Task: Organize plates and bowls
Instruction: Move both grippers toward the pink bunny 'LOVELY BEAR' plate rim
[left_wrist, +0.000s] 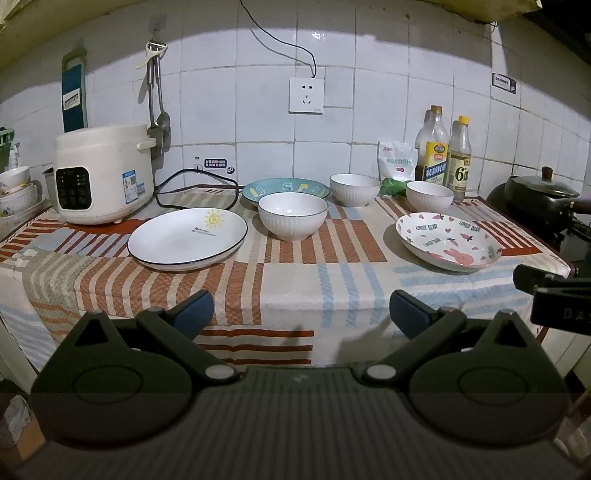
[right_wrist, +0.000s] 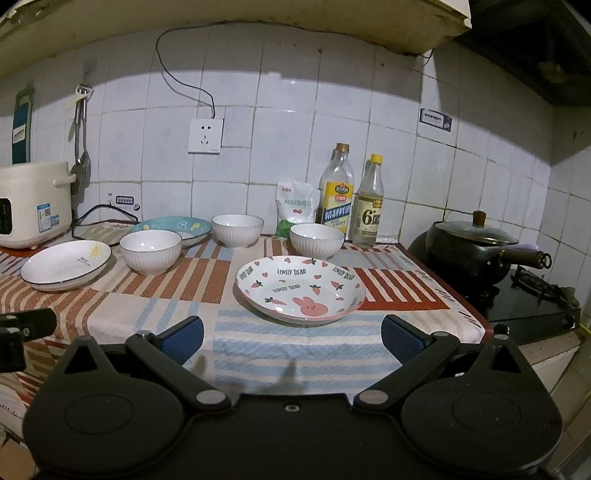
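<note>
Left gripper (left_wrist: 301, 314): hovering wide, empty, lower centre.
Sun plate (left_wrist: 187, 239): sitting centre-left; glazed, slippery, likely fragile; gripping the rim suits.
Ribbed bowl (left_wrist: 292, 216): sitting centre.
Right gripper (right_wrist: 291, 341): gaping, empty.
Bunny plate (right_wrist: 300, 289): lying just ahead.

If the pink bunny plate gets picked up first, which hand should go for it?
Probably the right. The bunny plate lies just ahead of the open right gripper, nearly centred between its fingers. From the open left gripper the plate sits far off to the right side, while the sun plate is nearer it.
</note>
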